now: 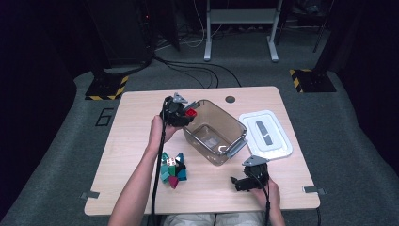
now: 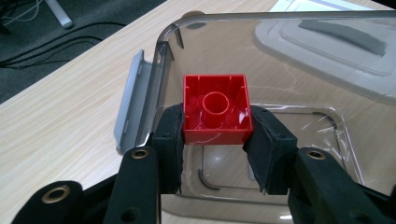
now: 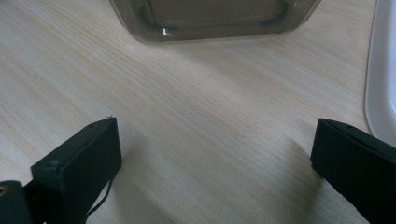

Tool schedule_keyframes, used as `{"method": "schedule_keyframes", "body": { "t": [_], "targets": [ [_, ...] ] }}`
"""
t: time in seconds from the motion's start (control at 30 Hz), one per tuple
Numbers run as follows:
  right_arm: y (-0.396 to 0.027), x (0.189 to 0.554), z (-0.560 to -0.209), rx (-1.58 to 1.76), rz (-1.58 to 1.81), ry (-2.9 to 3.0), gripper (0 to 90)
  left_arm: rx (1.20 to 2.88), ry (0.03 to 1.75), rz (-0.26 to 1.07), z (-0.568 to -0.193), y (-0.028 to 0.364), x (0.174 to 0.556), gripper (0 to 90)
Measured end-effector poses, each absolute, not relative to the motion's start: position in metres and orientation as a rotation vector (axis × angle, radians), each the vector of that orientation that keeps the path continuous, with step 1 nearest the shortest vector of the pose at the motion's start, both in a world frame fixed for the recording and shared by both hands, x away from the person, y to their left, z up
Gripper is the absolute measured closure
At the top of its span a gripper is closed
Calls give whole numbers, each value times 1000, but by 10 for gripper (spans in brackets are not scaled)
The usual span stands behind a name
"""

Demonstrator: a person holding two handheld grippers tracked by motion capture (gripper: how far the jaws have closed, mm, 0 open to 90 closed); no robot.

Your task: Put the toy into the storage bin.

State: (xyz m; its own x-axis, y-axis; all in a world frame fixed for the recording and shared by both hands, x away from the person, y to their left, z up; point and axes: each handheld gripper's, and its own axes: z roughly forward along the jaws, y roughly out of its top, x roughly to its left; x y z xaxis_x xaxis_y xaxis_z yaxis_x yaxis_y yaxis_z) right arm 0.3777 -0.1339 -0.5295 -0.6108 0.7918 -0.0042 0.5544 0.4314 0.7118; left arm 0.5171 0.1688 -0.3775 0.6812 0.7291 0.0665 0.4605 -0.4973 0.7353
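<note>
The left gripper (image 2: 215, 140) pinches the red block (image 2: 216, 108) right over the clear bin's (image 1: 234, 123) far-left rim, open bin floor just below. The right gripper (image 1: 243, 181) rests on the table (image 1: 131, 122), fingers spread, near the bin's near-right corner.

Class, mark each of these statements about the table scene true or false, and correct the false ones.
1. The left gripper clamps a red block. True.
2. The clear bin already holds several blocks. False: its floor is bare.
3. The white lid lies on the table beside the bin. True.
4. The right gripper holds a green block. False: its jaws stand open over bare table.
5. A pile of blocks lies by the left forearm. True.
</note>
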Motion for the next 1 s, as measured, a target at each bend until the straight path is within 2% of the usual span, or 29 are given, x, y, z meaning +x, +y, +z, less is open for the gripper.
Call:
{"method": "schedule_keyframes", "body": {
  "t": [0.53,0.7,0.87,1.0],
  "targets": [
    [-134,378,-529,1153,980,2351,12,2246,949,462,-387,155,536,573],
    [-134,378,-530,1151,983,2353,14,2236,984,436,-388,157,534,342],
    [-134,378,-530,1152,984,2351,14,2193,977,461,-380,167,521,157],
    [-134,378,-530,1152,983,2352,14,2173,972,471,-378,179,508,140]
  ]
}}
